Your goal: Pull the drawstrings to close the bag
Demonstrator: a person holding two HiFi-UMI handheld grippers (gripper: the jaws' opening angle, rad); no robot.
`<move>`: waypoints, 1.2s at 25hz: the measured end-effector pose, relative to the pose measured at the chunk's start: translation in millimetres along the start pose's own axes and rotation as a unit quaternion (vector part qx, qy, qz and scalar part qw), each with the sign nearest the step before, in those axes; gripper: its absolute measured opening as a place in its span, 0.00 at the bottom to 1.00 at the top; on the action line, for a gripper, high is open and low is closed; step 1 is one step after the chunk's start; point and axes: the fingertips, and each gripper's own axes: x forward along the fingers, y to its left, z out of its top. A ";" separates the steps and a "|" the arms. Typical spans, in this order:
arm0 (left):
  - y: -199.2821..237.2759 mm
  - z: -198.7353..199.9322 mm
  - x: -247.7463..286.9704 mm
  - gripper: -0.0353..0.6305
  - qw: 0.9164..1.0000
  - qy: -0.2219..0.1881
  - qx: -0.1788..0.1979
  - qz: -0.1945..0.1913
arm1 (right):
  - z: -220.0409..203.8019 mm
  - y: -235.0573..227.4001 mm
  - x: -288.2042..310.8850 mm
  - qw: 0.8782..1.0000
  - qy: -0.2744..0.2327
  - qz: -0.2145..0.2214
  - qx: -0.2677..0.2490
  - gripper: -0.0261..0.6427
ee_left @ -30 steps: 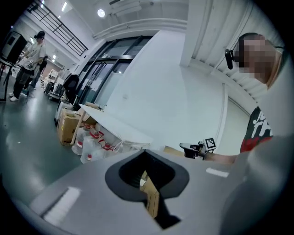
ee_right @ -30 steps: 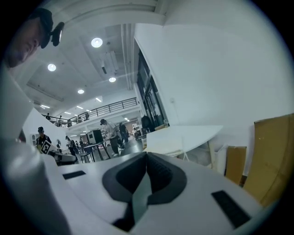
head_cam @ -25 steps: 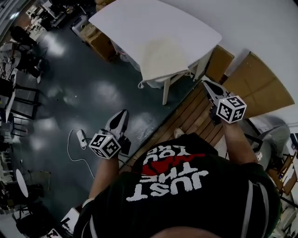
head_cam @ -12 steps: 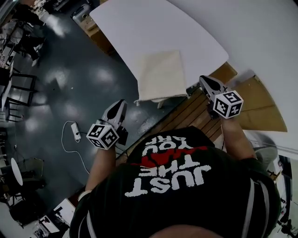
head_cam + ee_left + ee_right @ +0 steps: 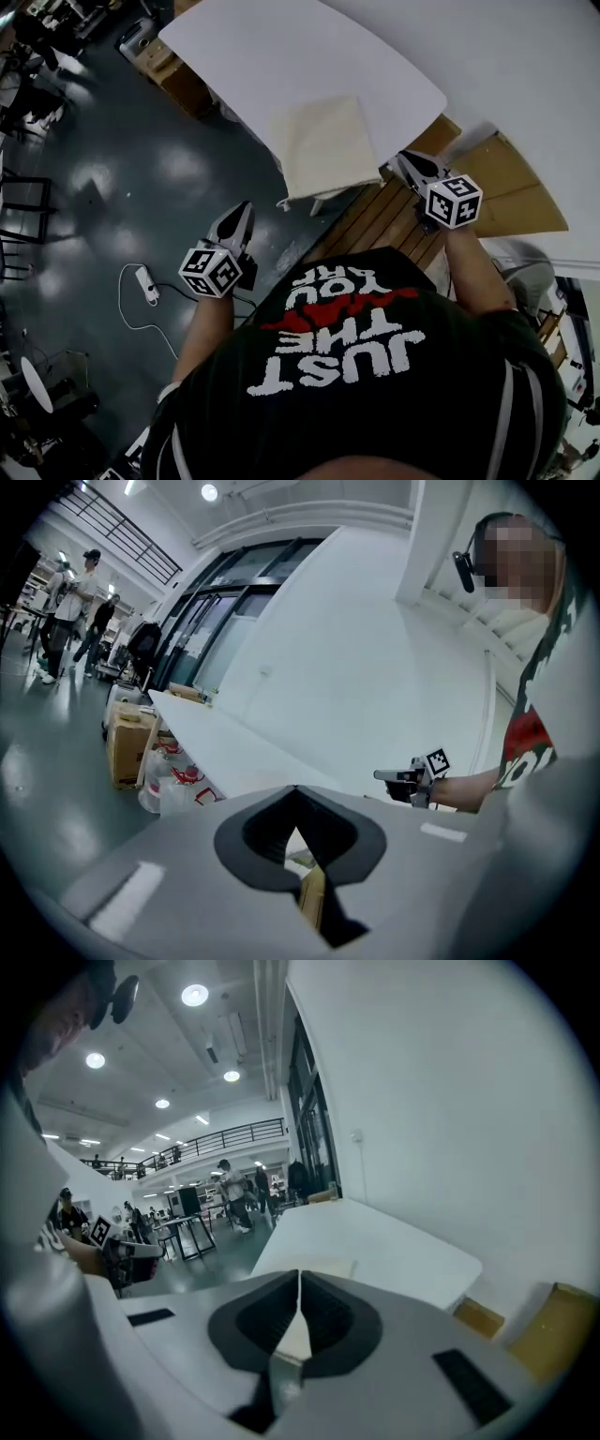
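A cream cloth bag point(image 5: 323, 145) lies flat on the white table point(image 5: 281, 56), by its near edge. One end of it hangs slightly over the edge, with a bit of cord point(image 5: 284, 202) below. My left gripper point(image 5: 244, 210) is in the air over the dark floor, short of the table and left of the bag, shut and empty. My right gripper point(image 5: 399, 158) hovers just right of the bag's near corner, also shut on nothing. In the right gripper view the closed jaws point(image 5: 299, 1277) point over the bag point(image 5: 323, 1266). From the left gripper view point(image 5: 295, 789) I see the right gripper point(image 5: 411, 776).
Cardboard boxes point(image 5: 178, 80) stand under the table's far side. A power strip with a white cable point(image 5: 141, 278) lies on the dark floor at left. Wooden boards point(image 5: 384, 220) and a cardboard sheet point(image 5: 511, 178) sit at right. Chairs point(image 5: 23, 202) and people stand further off.
The view has shifted and the table and bag now sit nearer both grippers. The right gripper has risen beside the bag's corner. Both grippers stay shut and empty.
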 end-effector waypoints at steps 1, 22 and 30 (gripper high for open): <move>2.3 -4.1 -0.1 0.05 1.000 0.008 0.007 -0.005 | -4.9 0.4 -0.7 1.000 0.005 -0.010 0.000 0.05; 25.5 -114.5 56.2 0.18 0.980 0.143 0.115 0.080 | -111.8 -37.8 23.6 0.987 0.101 0.092 -0.081 0.11; 47.4 -152.0 82.6 0.25 0.941 0.216 0.245 0.093 | -153.8 -34.9 31.7 0.978 0.147 0.111 -0.103 0.19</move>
